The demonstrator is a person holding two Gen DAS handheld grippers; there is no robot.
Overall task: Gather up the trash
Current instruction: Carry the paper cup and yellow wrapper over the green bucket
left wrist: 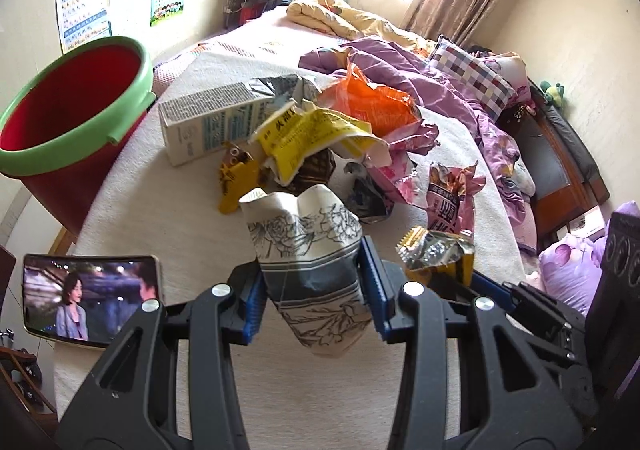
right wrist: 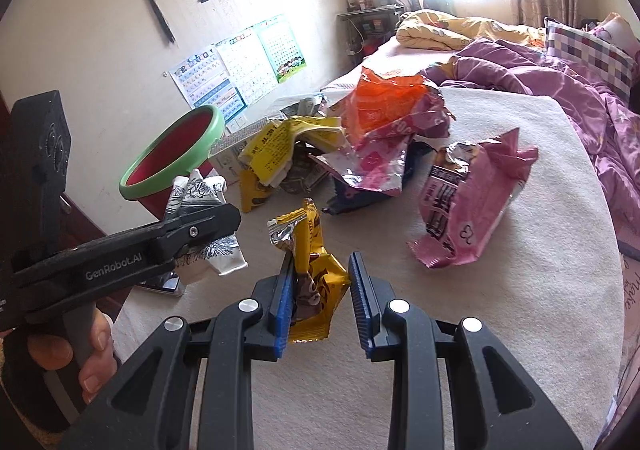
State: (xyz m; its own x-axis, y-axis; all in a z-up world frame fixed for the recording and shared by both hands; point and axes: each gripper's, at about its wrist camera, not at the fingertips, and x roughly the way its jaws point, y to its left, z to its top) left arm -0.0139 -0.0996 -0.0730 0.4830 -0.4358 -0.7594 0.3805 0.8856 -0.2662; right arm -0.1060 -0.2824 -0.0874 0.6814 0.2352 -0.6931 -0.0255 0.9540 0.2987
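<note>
Right gripper (right wrist: 318, 300): I see jaws parted around a yellow snack wrapper (right wrist: 316, 290). Left of it, left gripper (right wrist: 208, 226) pinches a crumpled floral paper cup (right wrist: 200, 190). Ahead-left: red bucket (right wrist: 176, 154).

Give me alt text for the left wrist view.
The left tool grips a crumpled floral paper cup above the bed. Beyond it lies a wrapper pile, with a red bucket at left.

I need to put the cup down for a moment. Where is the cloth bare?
Bare cloth lies between the phone, the bucket and the pile's near edge, and nearer than the left gripper. It is crowded around the milk carton and the pink wrapper.
</note>
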